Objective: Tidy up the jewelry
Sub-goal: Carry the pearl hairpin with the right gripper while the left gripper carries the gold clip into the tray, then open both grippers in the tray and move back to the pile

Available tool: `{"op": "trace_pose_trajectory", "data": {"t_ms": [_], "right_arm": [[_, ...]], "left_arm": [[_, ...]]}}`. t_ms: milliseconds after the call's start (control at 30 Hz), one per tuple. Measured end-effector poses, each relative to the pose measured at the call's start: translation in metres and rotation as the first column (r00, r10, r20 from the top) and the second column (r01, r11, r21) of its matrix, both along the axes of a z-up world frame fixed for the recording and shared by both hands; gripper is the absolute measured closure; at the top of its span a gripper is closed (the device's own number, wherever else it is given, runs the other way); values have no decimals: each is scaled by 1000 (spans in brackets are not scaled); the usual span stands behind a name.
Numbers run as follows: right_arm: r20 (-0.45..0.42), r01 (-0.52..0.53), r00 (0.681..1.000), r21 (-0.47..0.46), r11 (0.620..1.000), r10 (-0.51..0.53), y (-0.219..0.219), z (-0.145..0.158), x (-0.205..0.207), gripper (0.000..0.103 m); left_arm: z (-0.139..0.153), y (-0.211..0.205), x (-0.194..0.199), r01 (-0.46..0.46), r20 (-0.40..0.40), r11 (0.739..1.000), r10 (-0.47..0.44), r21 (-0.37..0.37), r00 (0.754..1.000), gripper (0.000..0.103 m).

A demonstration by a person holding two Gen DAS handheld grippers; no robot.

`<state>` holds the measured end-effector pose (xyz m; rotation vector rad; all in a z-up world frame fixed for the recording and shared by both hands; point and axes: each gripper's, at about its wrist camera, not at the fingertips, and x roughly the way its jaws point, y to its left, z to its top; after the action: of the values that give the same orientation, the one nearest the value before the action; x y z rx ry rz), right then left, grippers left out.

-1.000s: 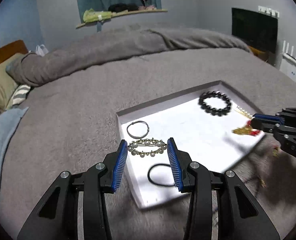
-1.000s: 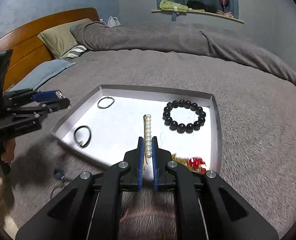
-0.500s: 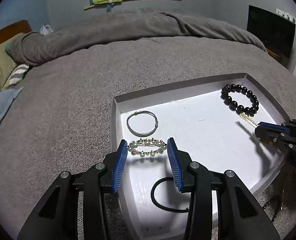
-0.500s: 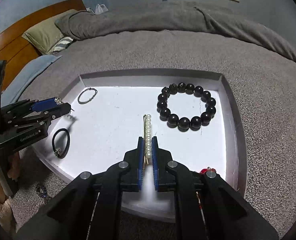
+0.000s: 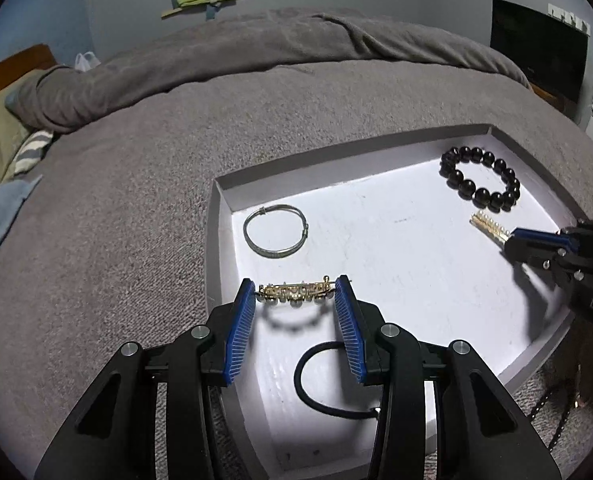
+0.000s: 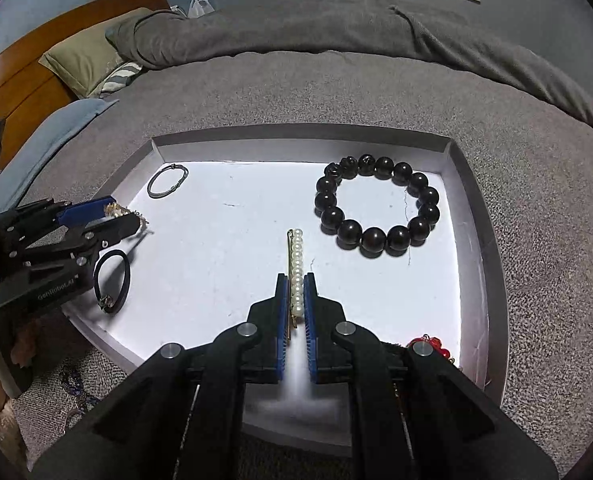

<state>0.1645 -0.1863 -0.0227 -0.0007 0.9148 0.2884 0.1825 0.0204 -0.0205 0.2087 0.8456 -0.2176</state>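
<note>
Lowering both clenched loads gently, the left hand-held gripper [image 5: 295,300] grasping the gold oval pearl brooch [image 5: 295,293] and the right hand-held gripper [image 6: 296,296] grasping the straight pearl hair clip [image 6: 296,264] need clear white tray [image 6: 474,216] floor before releasing.

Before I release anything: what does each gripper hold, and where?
Left gripper: gold oval pearl brooch, clamped by its two ends. Right gripper: gold pearl-row hair pin, near end.

The left gripper [image 5: 295,304] is clamping a gold pearl brooch [image 5: 294,293] endwise between its blue pads, hanging just above the white tray [image 5: 376,248]. A silver bangle [image 5: 275,231] and a black hair tie [image 5: 328,380] are lying near it, a black bead bracelet [image 5: 481,178] farther right. The right gripper [image 5: 510,240] is pinching a pearl hair clip [image 5: 489,226].
</note>
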Motion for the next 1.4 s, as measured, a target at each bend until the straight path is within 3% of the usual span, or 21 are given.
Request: {"op": "trace_pose_trajectory", "data": {"t_ms": [200, 500, 600, 767, 900, 967, 1100, 1167, 1400], "right_arm": [[0, 23, 1000, -15, 1000, -23, 2, 1, 4, 95], [12, 24, 1000, 6, 1000, -24, 1, -1, 3, 93], [29, 29, 999, 26, 999, -30, -3, 0, 0, 77], [96, 43, 994, 79, 996, -50, -12, 11, -9, 76], [139, 65, 987, 134, 989, -84, -25, 21, -16, 61], [140, 83, 984, 159, 984, -106, -32, 25, -17, 60], [138, 111, 980, 205, 972, -141, -46, 35, -23, 36], [152, 123, 976, 216, 969, -157, -52, 42, -29, 34], [184, 145, 965, 223, 964, -188, -65, 56, -59, 12]], "left_arm": [[-5, -7, 0, 5, 3, 999, -5, 43, 1000, 60], [-6, -5, -1, 9, 13, 1000, -9, 27, 1000, 59], [-3, -3, -6, 10, 34, 1000, -10, 11, 999, 53], [2, 3, -13, 10, 46, 999, -8, -39, 999, 52], [12, 8, -24, 2, 94, 999, 3, -53, 996, 46], [16, 11, -28, -8, 105, 998, 16, -69, 994, 41], [25, 11, -37, -24, 127, 995, 35, -93, 991, 28], [29, 11, -45, -32, 144, 995, 46, -95, 988, 25], [29, 10, -77, -28, 162, 996, 40, -79, 986, 15]]}}
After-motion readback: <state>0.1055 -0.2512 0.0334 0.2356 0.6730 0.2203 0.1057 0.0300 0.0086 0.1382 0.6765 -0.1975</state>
